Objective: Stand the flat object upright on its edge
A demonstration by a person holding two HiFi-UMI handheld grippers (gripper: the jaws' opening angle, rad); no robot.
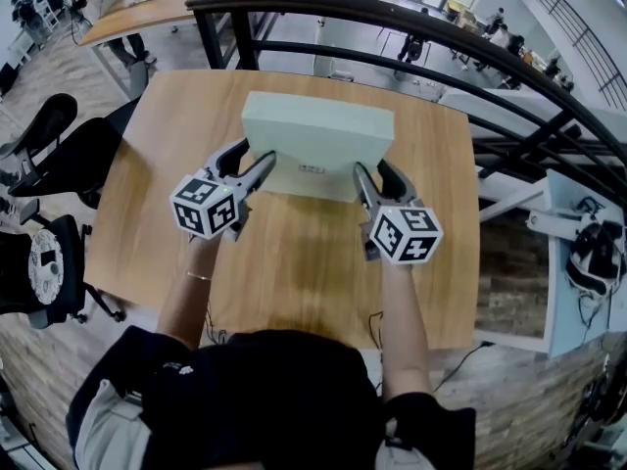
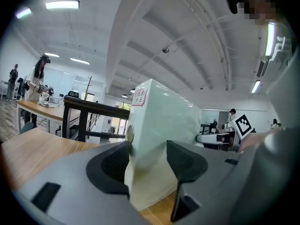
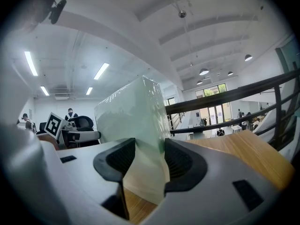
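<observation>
The pale green, film-wrapped flat box is in the upper middle of the head view, on the far half of the light wooden worktop. Its lower long edge rests on the wood, and its broad face with a small white label is turned toward the person. It looks upright or nearly so.

The left hand-held gripper clamps the left end of the box and the right hand-held gripper clamps the right end. In both gripper views the dark pads press on the two broad faces, low down near the worktop.

I think the step in hand is to bring the box fully vertical and let it balance. For this, both sides should keep the same height, and the jaws should open slowly and together, so that no pad drags it over.

Behind the box the worktop ends soon, and a black metal railing crosses the top of the frame. The free room is toward the bottom of the frame.
</observation>
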